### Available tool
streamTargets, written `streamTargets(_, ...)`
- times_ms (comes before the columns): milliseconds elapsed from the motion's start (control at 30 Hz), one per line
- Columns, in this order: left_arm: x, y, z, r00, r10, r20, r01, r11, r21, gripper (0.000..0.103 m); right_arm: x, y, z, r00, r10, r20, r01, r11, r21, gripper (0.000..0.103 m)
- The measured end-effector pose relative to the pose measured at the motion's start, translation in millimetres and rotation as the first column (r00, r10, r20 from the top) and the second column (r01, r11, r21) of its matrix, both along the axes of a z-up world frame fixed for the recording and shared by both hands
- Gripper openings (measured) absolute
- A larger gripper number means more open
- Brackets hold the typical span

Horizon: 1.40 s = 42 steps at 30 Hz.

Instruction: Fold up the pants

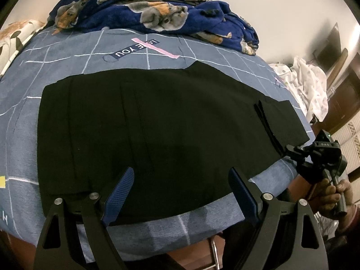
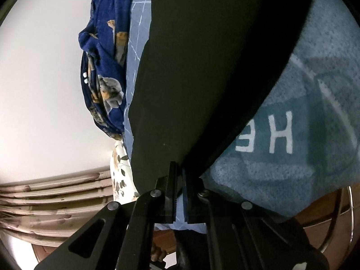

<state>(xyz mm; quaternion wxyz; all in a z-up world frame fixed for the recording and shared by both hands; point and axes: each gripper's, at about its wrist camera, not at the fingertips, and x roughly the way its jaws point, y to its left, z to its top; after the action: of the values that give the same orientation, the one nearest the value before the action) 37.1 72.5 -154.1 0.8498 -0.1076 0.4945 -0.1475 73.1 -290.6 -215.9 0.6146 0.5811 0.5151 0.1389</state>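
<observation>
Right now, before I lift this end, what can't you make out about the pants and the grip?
- Fold layers of the black pants: left wrist view, fabric too dark.
- How much cloth the right gripper pinches: right wrist view, its shut fingers hide it.
- Far end of the pants: right wrist view, cut by the top edge.

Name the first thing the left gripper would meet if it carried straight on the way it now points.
Most likely the black pants. The left gripper hangs open above their near edge, angled down at the bed sheet, with nothing else between its fingers. How far above the cloth it sits is unclear.
</observation>
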Motion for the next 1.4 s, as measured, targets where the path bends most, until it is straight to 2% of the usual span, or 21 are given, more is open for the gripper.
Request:
streamTargets(200,-3.2,1.7,8.8,0.999,0.012,0.037,-0.013,1.000,0.020,0.086,0.6,-0.9,-0.6,1.000,0.001,-0.003,-0.001,1.000,0.005,0.005)
streamTargets(267,-4.3,5.2,13.4,0.998,0.020,0.052,-0.021,0.999,0.033,0.086,1.0,-1.2,-5.6,1.000,0.011,-0.013,-0.011,0.999,0.034,0.004)
streamTargets(367,-8.8,18.3,24.8,0.993,0.063,0.101,-0.070,0.995,0.065,0.086,2.3,-3.1,-9.6,0.999,0.022,-0.033,-0.020,0.998,0.061,0.004)
streamTargets(400,-9.6,23.2,27.6,0.990,0.078,0.116,-0.086,0.994,0.067,0.086,3.2,-2.5,-8.0,0.999,0.037,-0.032,-0.035,0.998,0.061,0.009)
streamTargets(467,-10.2,39.1,33.7,0.984,0.107,0.141,-0.120,0.989,0.083,0.086,4.3,4.2,-3.1,0.995,0.090,-0.032,-0.088,0.994,0.060,0.032)
streamTargets(500,-8.9,45.9,34.5,0.983,0.114,0.141,-0.129,0.986,0.103,0.086,3.0,9.1,-0.3,0.992,0.121,-0.035,-0.119,0.992,0.050,0.054)
streamTargets(533,-6.8,53.9,35.0,0.983,0.126,0.137,-0.144,0.981,0.133,0.086,0.7,13.6,3.7,0.990,0.138,-0.023,-0.137,0.990,0.043,0.058)
streamTargets(600,-4.1,74.8,34.2,0.978,0.160,0.131,-0.179,0.972,0.153,0.086,-3.0,27.8,14.1,0.979,0.204,-0.003,-0.203,0.979,0.005,0.058)
streamTargets(700,0.0,105.8,24.7,0.983,0.170,0.076,-0.176,0.981,0.079,0.086,-7.0,50.5,39.3,0.954,0.290,0.082,-0.281,0.954,-0.102,0.058)
streamTargets(800,5.0,124.3,10.6,0.989,0.147,0.017,-0.147,0.989,0.025,0.086,-4.6,74.7,65.5,0.906,0.382,0.182,-0.341,0.913,-0.223,0.058)
streamTargets(833,7.0,127.1,5.6,0.990,0.139,-0.005,-0.139,0.990,0.027,0.086,-3.3,84.9,71.2,0.887,0.420,0.191,-0.361,0.890,-0.279,0.059)
streamTargets(900,13.9,132.7,-7.3,0.991,0.120,-0.052,-0.120,0.993,0.010,0.086,0.0,95.4,72.0,0.870,0.460,0.179,-0.395,0.866,-0.306,0.060)
streamTargets(1033,26.2,137.5,-20.2,0.994,0.071,-0.088,-0.076,0.996,-0.048,0.084,0.5,108.2,63.2,0.869,0.472,0.148,-0.424,0.865,-0.270,0.062)
streamTargets(1100,34.1,139.8,-25.4,0.994,0.056,-0.099,-0.060,0.997,-0.039,0.082,-0.1,110.4,60.7,0.871,0.473,0.133,-0.428,0.863,-0.268,0.064)
streamTargets(1167,40.5,141.5,-25.0,0.996,0.033,-0.088,-0.037,0.998,-0.049,0.082,-2.2,111.9,58.8,0.877,0.465,0.122,-0.425,0.868,-0.258,0.067)
streamTargets(1300,52.0,135.9,-25.2,0.990,-0.039,-0.137,0.031,0.998,-0.061,0.082,-2.9,109.7,55.1,0.892,0.439,0.111,-0.406,0.884,-0.233,0.074)
streamTargets(1400,57.1,129.0,-22.8,0.982,-0.087,-0.168,0.071,0.993,-0.098,0.077,-0.3,111.6,51.0,0.903,0.419,0.097,-0.393,0.896,-0.209,0.077)
